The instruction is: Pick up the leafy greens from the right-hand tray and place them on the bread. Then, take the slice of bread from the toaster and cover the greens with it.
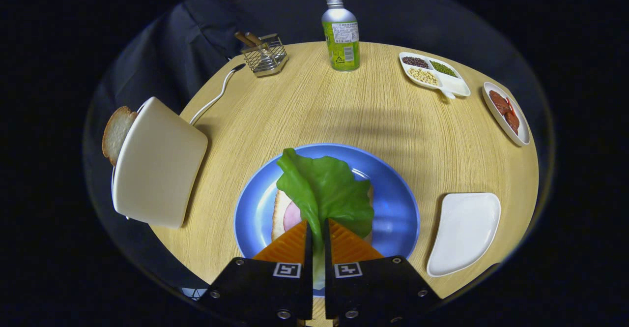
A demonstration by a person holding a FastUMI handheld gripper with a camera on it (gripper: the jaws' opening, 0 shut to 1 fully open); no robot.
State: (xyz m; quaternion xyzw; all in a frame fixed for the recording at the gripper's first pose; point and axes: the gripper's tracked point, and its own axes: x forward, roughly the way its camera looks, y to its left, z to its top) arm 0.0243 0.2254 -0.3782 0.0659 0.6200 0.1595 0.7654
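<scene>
Between the nearly closed fingers of the gripper [318, 228], the lettuce leaf [327, 189] is clamped by its stem, spread ahead over the bread [281, 213] on the blue plate [398, 209].

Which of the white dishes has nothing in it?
The curved white tray beside the blue plate; the others hold beans or red slices. The gripper grips the lettuce.

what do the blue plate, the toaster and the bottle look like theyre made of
Blue plate: probably glazed ceramic, going by its glossy glare. Toaster: matte cream shell, plastic or painted metal. Bottle: likely metal, with a silvery neck and cap. The claw is shut on the lettuce.
</scene>
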